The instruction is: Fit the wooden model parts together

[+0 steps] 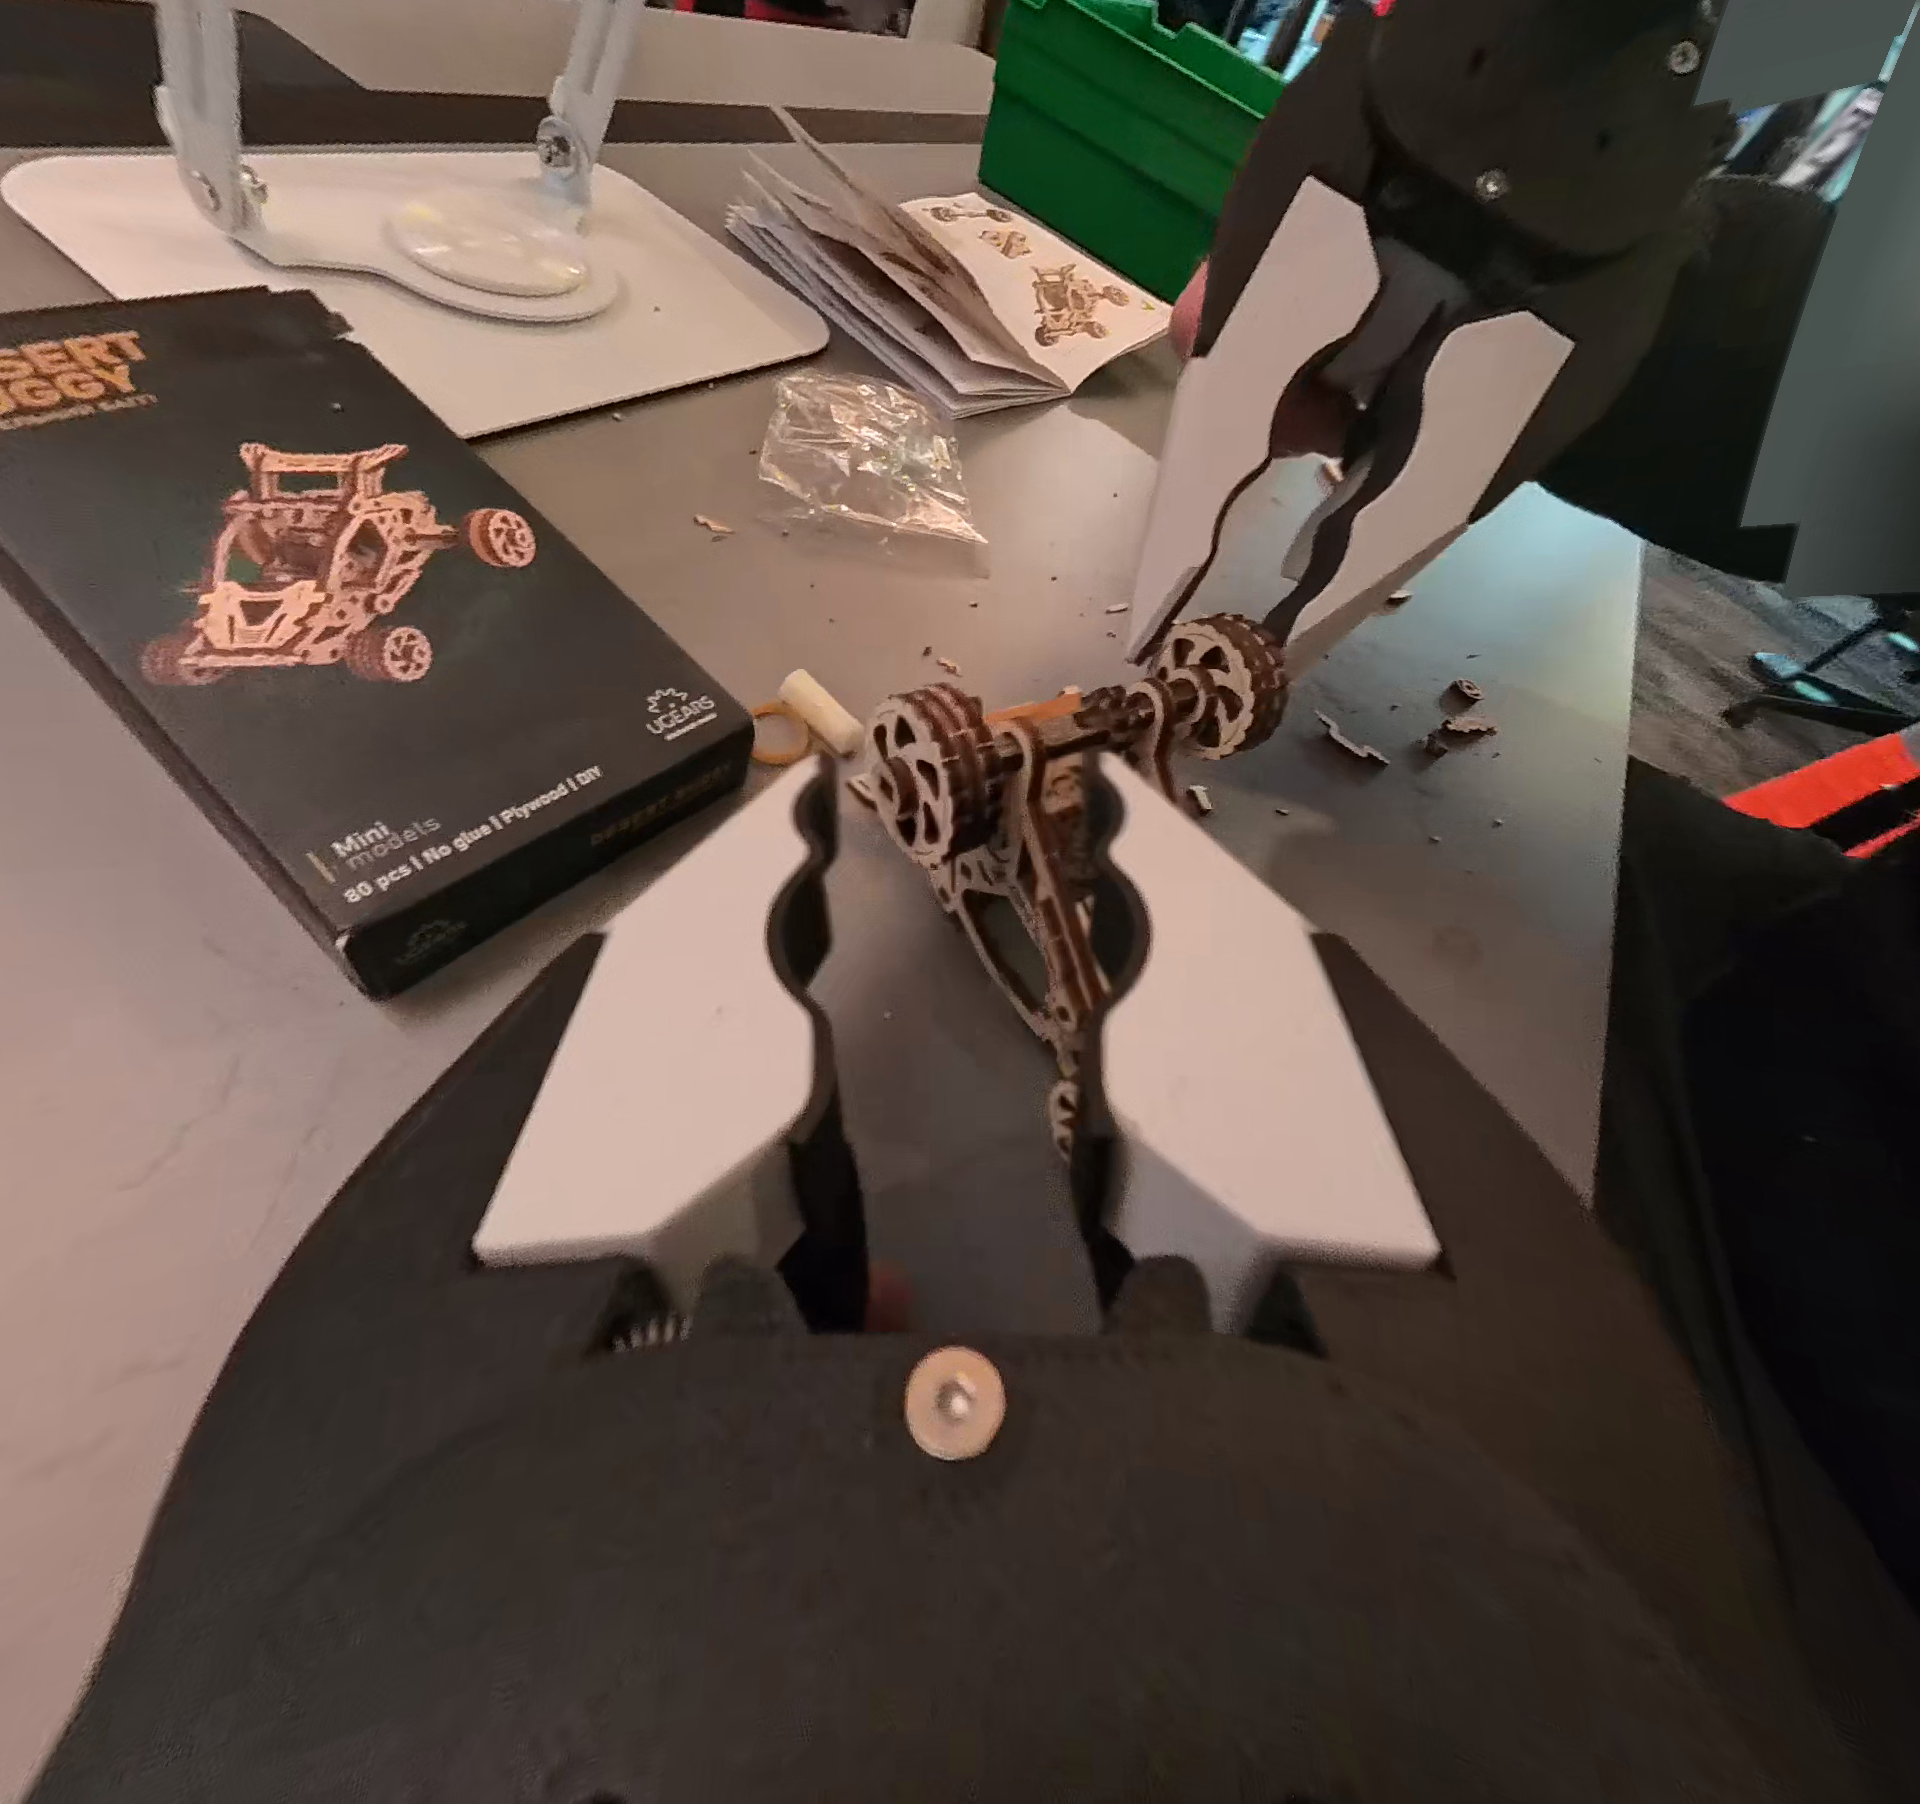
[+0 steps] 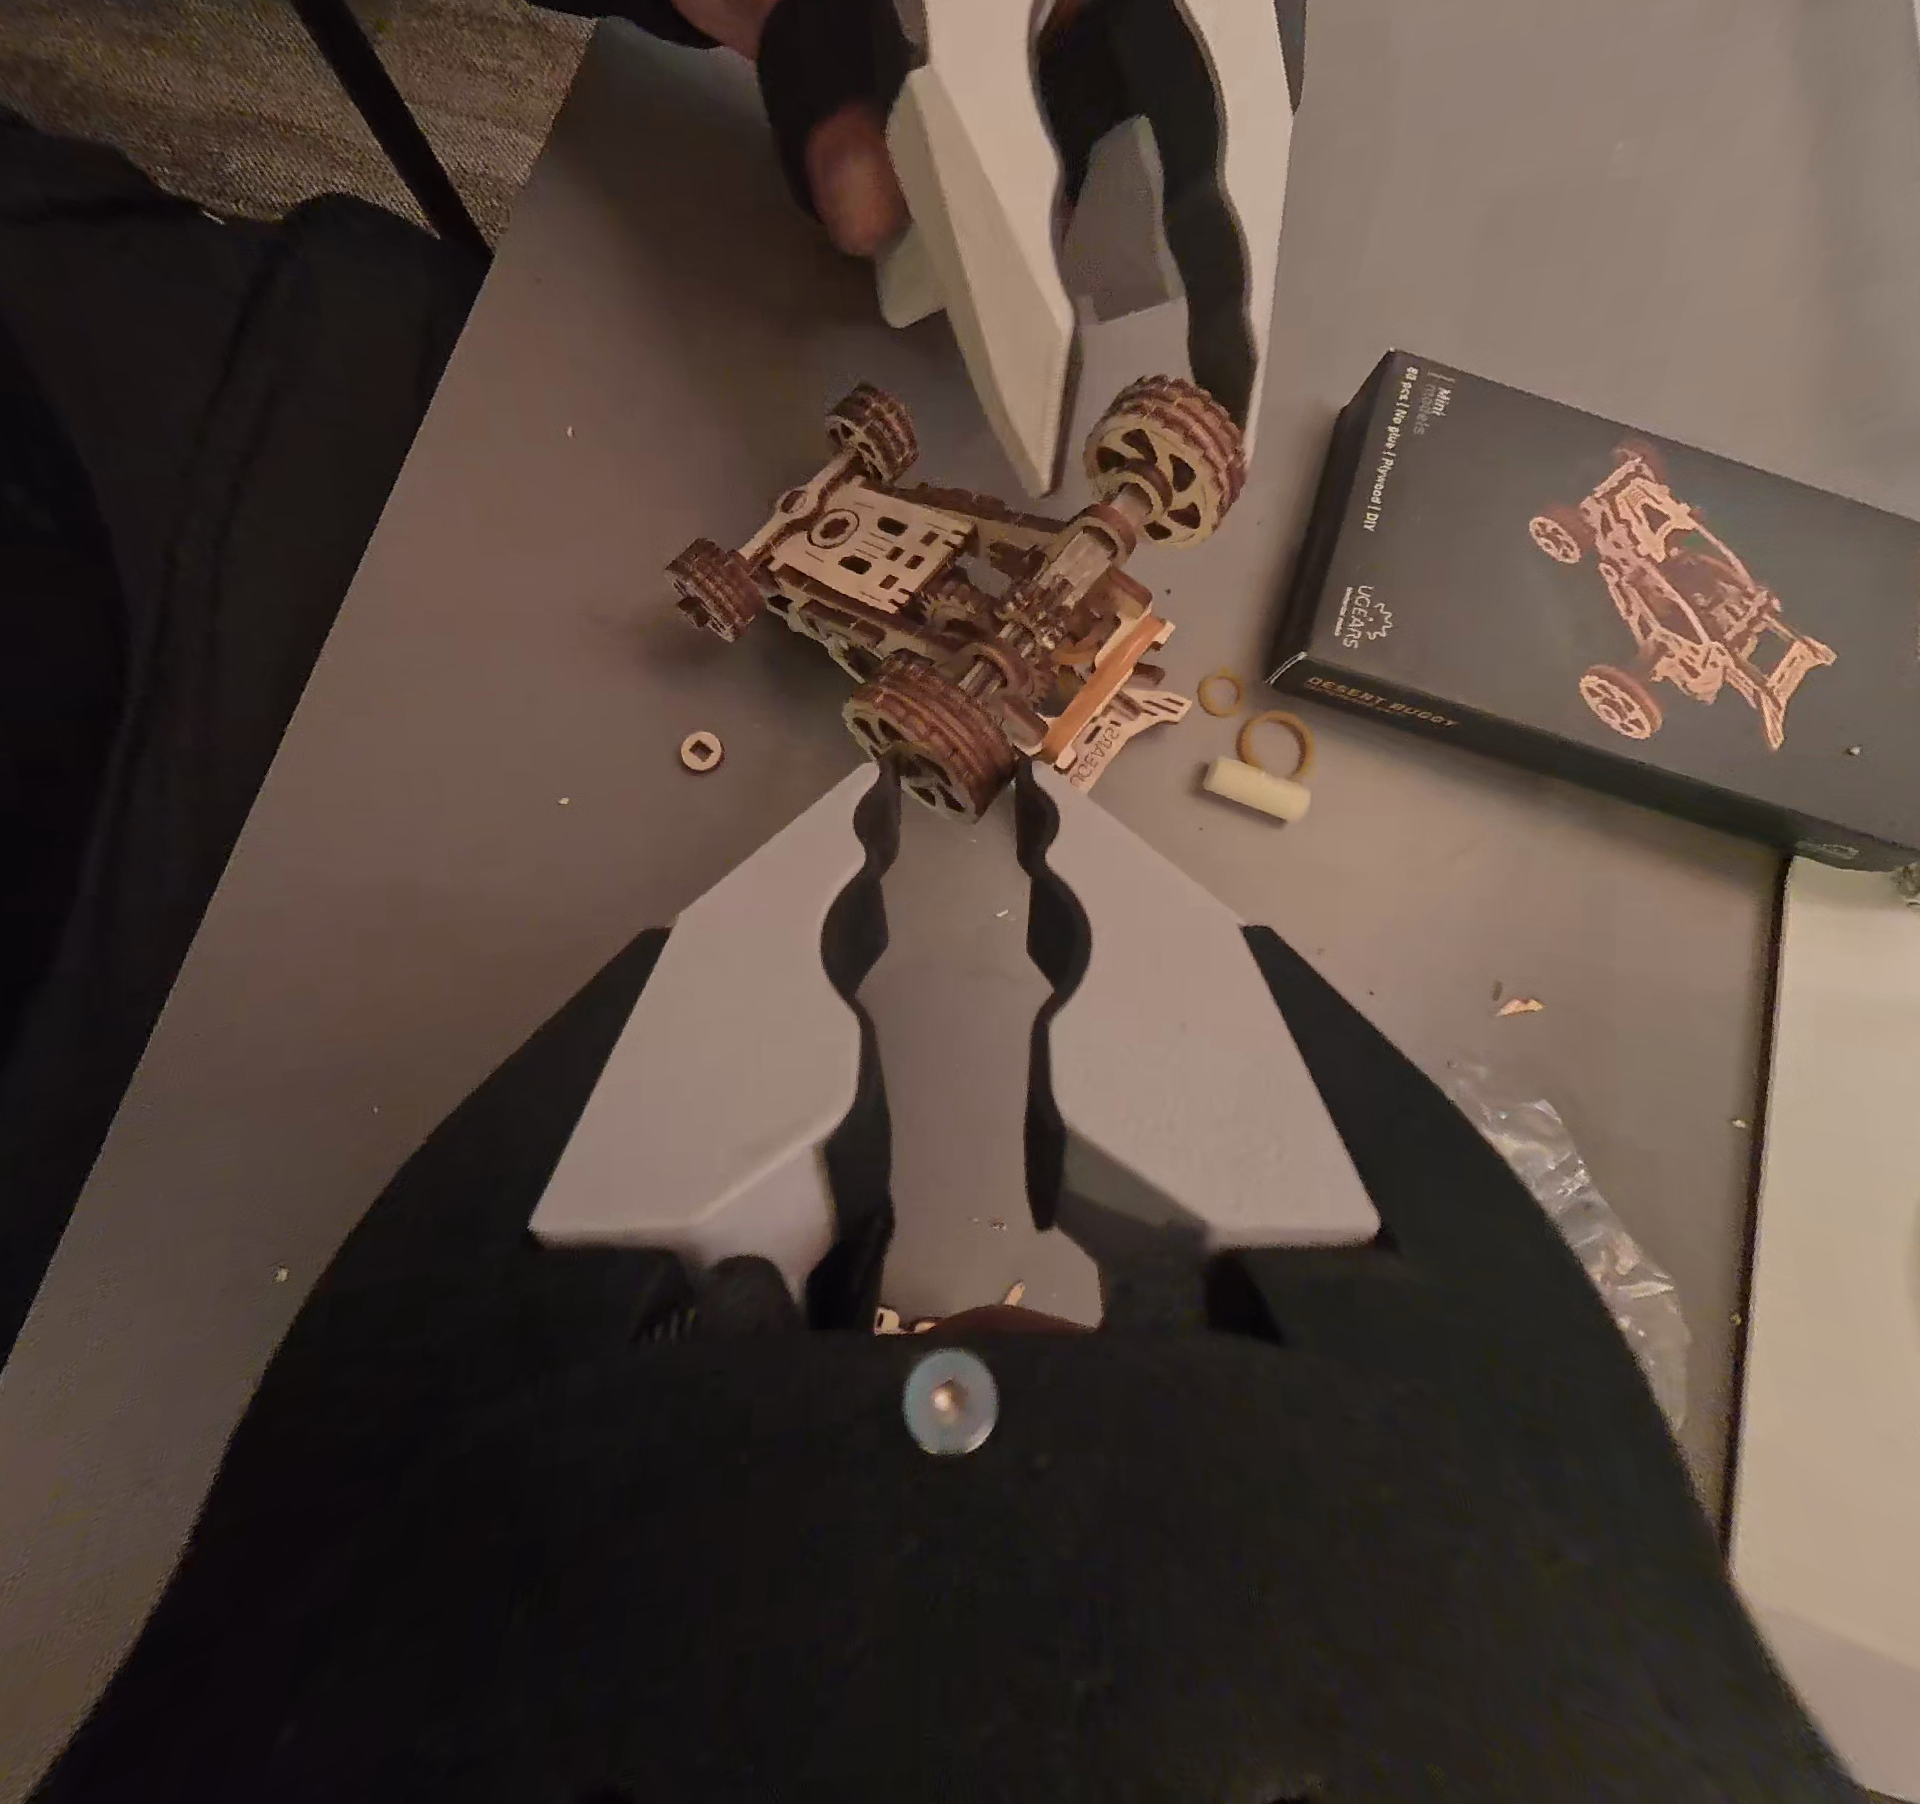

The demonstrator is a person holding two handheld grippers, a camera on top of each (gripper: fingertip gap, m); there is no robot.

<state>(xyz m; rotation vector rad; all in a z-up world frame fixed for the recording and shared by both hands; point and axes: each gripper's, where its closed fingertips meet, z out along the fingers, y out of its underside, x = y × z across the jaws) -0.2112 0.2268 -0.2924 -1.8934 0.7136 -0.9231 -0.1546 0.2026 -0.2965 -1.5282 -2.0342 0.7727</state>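
Buggy (image 2: 925, 601), the wooden model, lies on the grey table (image 2: 520, 923) between the two grippers, and by the look of it is mostly built: four wheels, axles, gears and chassis are already joined.

Going left to right in the right wrist view: a small square-holed washer (image 2: 703, 751) sits loose on the table, apart from the model. Next comes the buggy itself, with the left gripper (image 2: 1153, 445) reaching down at its far side. One finger lies by the far rear wheel (image 2: 1166, 474) and the other beside the axle; its jaws are narrowly apart, and I cannot tell whether they pinch anything. The right gripper (image 2: 951, 778) has its jaws set narrow around the near rear wheel (image 2: 932, 731), apparently holding it. Just right of the model lie two thin rings (image 2: 1274, 742), a pale peg (image 2: 1255, 790), and then the box (image 2: 1621, 611).

In the left wrist view a booklet (image 1: 966, 289) lies open and a clear bag (image 1: 862, 461) looks nearly empty.

I judge the task late: what remains seems to be seating a rear wheel and fitting the few loose pieces.
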